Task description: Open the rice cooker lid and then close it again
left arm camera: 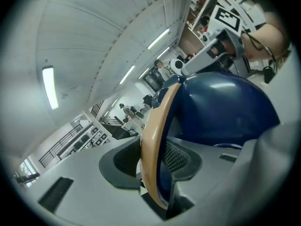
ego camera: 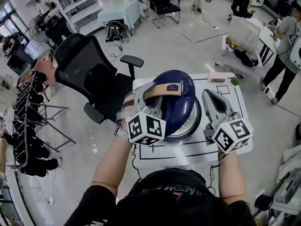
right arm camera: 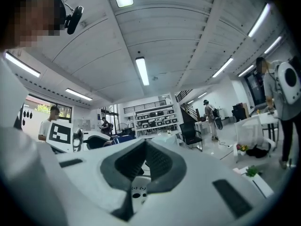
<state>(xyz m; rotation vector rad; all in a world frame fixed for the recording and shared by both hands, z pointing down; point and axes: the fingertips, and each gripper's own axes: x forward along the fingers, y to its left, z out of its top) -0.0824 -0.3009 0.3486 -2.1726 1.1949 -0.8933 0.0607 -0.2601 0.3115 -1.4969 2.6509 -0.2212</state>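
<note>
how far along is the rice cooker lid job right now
Done: nothing that shows; the blue lid sits down on the cooker. In hand: the left claw is closed on the tan handle, while the right claw is shut, empty, beside the cooker. Left: lifting the lid open, then closing it. Whether it has been opened once already cannot be told.

From above, the left claw [ego camera: 146, 100] covers one end of the handle [ego camera: 165, 89].
</note>
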